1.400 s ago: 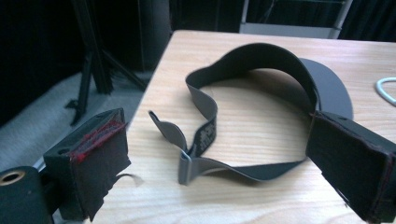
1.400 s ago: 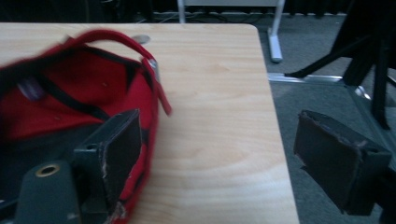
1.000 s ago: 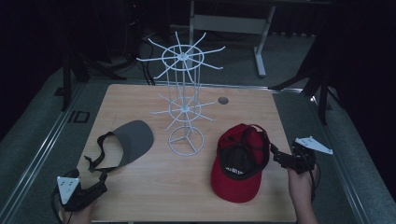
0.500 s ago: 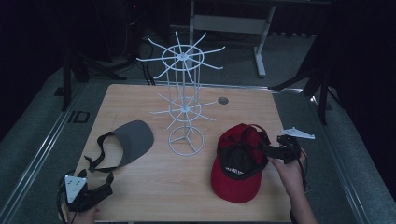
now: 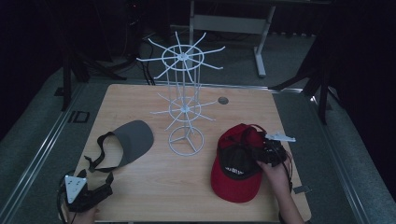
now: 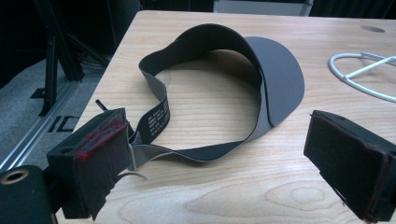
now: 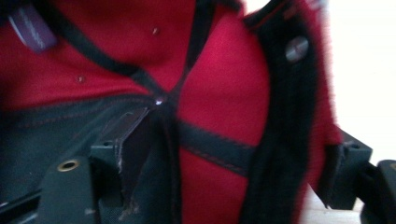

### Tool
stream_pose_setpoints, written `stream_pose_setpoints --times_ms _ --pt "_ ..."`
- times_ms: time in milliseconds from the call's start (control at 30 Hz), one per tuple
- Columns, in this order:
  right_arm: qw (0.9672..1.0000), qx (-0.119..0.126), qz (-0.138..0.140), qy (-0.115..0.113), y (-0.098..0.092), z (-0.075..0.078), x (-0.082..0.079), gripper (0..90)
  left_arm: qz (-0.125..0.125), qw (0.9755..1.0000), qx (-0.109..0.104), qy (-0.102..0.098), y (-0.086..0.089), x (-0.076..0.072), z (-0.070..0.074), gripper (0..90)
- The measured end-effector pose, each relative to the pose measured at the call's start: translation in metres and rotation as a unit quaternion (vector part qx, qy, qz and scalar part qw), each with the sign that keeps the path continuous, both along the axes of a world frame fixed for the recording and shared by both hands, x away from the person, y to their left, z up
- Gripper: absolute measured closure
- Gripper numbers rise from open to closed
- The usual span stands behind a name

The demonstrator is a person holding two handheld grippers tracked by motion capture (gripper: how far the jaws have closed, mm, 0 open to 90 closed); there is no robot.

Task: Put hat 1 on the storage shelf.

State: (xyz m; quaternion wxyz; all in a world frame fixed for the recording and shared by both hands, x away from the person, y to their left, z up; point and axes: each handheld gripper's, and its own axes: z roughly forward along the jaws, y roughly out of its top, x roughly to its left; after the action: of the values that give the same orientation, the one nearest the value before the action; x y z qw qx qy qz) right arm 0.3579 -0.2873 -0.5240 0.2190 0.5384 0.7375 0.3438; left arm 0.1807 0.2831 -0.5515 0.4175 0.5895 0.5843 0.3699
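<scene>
A red cap [image 5: 236,163] lies upside down at the right of the wooden table, with its black-lined inside [image 7: 219,93] facing up. My right gripper [image 5: 270,153] is at the cap's right rim, open. In the right gripper view [image 7: 233,172] one jaw sits inside the cap and the other outside, with the cap's wall between them. A grey visor [image 5: 126,142] with a black strap [image 6: 156,116] lies at the left. My left gripper [image 5: 93,191] is near the front left corner, open and empty [image 6: 215,163], just short of the strap.
A white wire hat rack [image 5: 184,107] stands in the middle of the table on a round base [image 6: 359,74]. The table [image 5: 154,191] has a small round hole [image 5: 223,100] at the back. Metal rails and dark floor surround it.
My right gripper has moved left from beside the cap until its jaws straddle the rim. My left gripper has shifted slightly right toward the visor.
</scene>
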Motion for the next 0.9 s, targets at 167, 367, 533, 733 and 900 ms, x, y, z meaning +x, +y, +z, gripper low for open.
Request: stream_pose_setpoints --times_ms 167,367,533,733,900 --pt "0.9995 -0.03 -0.001 0.009 0.006 -0.009 -0.001 43.8 0.004 1.0 0.0 0.002 0.001 0.0 0.0 7.4" --pt "0.9988 -0.047 -0.001 0.011 0.007 -0.012 -0.001 66.4 0.004 1.0 0.0 0.003 0.001 0.0 0.0 7.4" --pt "0.999 -0.045 0.001 0.007 0.005 -0.009 -0.001 84.3 0.004 1.0 0.0 0.004 0.001 0.001 -0.001 7.4" --pt "0.9989 -0.044 -0.003 -0.02 0.004 0.001 -0.005 85.6 0.008 1.0 -0.001 0.004 0.002 0.0 -0.001 7.5" --pt "0.9981 -0.04 -0.007 -0.046 0.004 0.018 -0.008 85.6 0.007 1.0 -0.002 0.004 0.002 0.0 -0.001 7.5"
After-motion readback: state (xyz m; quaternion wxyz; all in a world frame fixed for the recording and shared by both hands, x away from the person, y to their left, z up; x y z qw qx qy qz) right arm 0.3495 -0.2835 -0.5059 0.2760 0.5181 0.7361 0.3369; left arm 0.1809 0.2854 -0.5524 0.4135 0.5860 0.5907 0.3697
